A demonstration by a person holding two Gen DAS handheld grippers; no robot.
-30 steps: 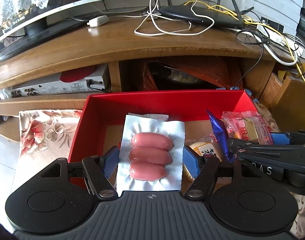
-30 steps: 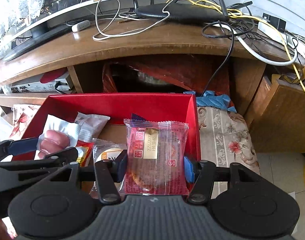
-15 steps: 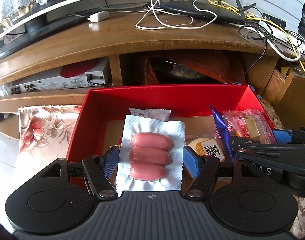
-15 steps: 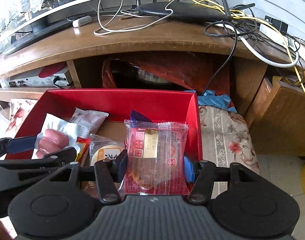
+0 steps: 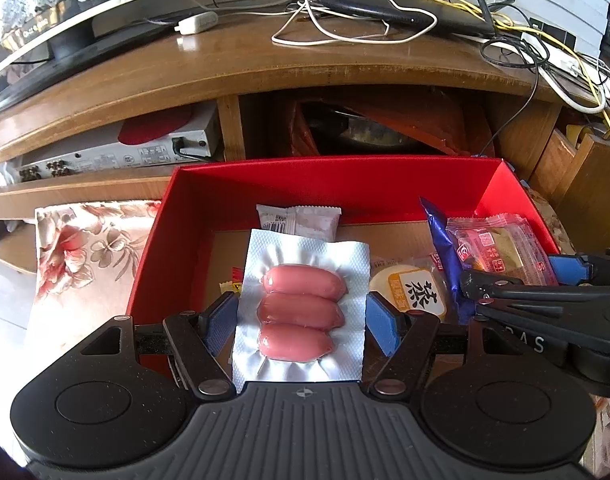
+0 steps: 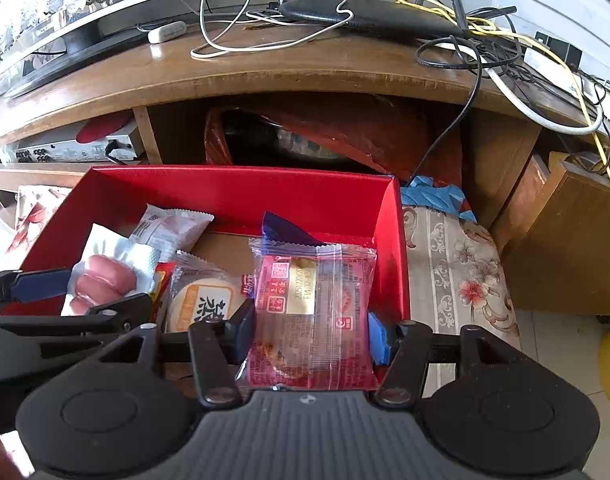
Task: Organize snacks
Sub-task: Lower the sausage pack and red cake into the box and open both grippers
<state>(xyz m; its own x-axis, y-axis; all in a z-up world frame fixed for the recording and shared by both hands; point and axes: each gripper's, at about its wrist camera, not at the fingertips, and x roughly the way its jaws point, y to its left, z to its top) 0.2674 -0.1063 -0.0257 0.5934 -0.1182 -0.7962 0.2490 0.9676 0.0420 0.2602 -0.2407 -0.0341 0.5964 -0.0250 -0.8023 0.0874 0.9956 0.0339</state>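
Below the cluttered wooden TV stand (image 5: 265, 64), my red box (image 5: 345, 184) at frame centre already holds several snacks, while my left hand-held gripper (image 5: 301, 320) clamps a sausage pack (image 5: 301, 304) and my right hand-held gripper (image 6: 311, 332) a red pastry packet (image 6: 313, 304), both above the box, unplaced.

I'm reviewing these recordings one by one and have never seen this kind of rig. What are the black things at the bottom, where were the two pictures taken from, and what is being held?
No robot here: a person holds one pair of tongs in each hand, and a camera on each looks forward along its fingers. The black shapes are the tongs' own bodies. In the left view, the left tongs grip a sausage pack. In the right view, the right tongs grip a red cake packet. Both hang over a red box holding other snacks: a round biscuit, a white packet and a blue wrapper. Behind stands a wooden TV stand with cables.
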